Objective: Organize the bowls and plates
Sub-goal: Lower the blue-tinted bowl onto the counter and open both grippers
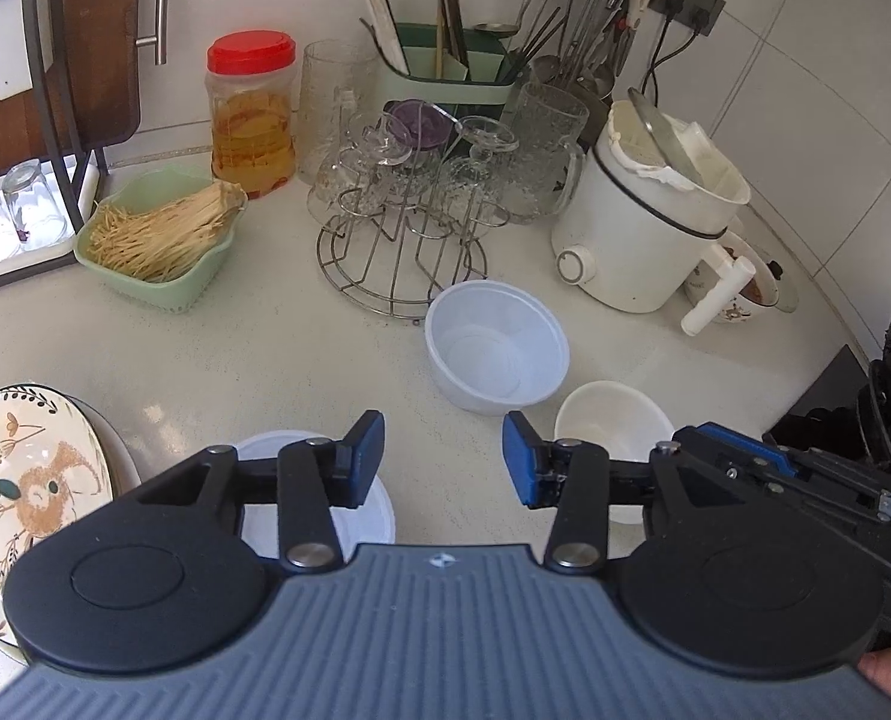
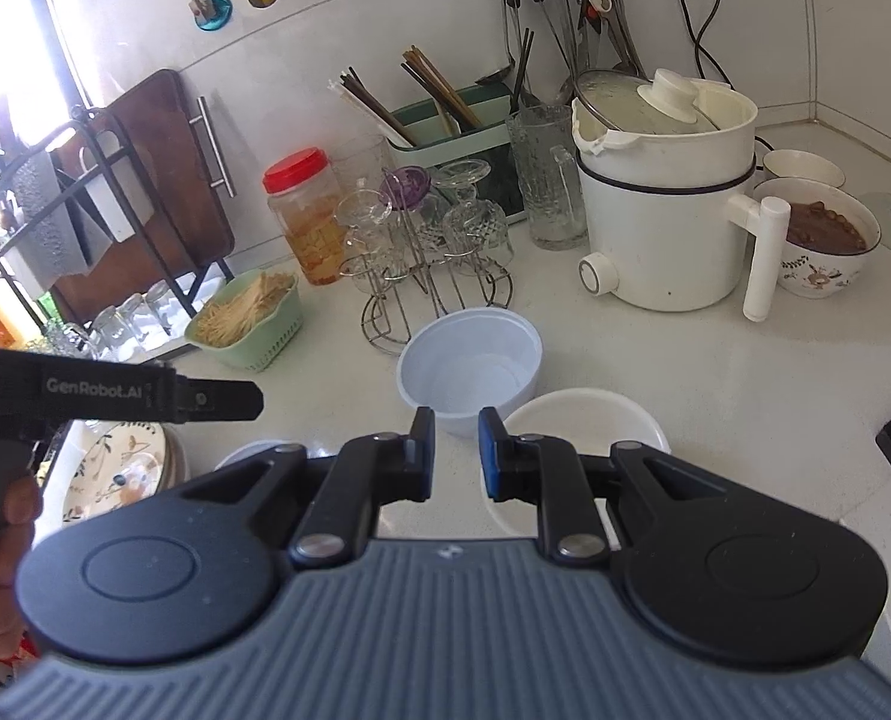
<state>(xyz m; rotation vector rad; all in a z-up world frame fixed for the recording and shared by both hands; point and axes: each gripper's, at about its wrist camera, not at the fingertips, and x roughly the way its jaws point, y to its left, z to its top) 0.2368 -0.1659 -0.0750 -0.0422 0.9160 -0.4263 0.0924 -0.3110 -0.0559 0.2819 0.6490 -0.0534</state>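
A pale blue plastic bowl (image 1: pixel 496 348) (image 2: pixel 469 363) stands upright on the white counter. A white ceramic bowl (image 1: pixel 610 420) (image 2: pixel 583 420) sits just right of it. A third white bowl (image 1: pixel 277 447) (image 2: pixel 244 453) lies under my left gripper's left finger. Floral plates (image 1: pixel 25 480) (image 2: pixel 115 468) are stacked at the left edge. My left gripper (image 1: pixel 443 456) is open and empty above the counter, short of the blue bowl. My right gripper (image 2: pixel 456 450) is open a little, empty, just in front of the blue bowl; it also shows in the left wrist view (image 1: pixel 763 468).
A wire rack of upturned glasses (image 1: pixel 409 204) stands behind the blue bowl. A white electric pot (image 1: pixel 649 228), a green basket of sticks (image 1: pixel 157 234), a red-lidded jar (image 1: pixel 252 114) and a utensil holder (image 1: pixel 445 66) line the back. A filled floral bowl (image 2: pixel 823 240) sits far right.
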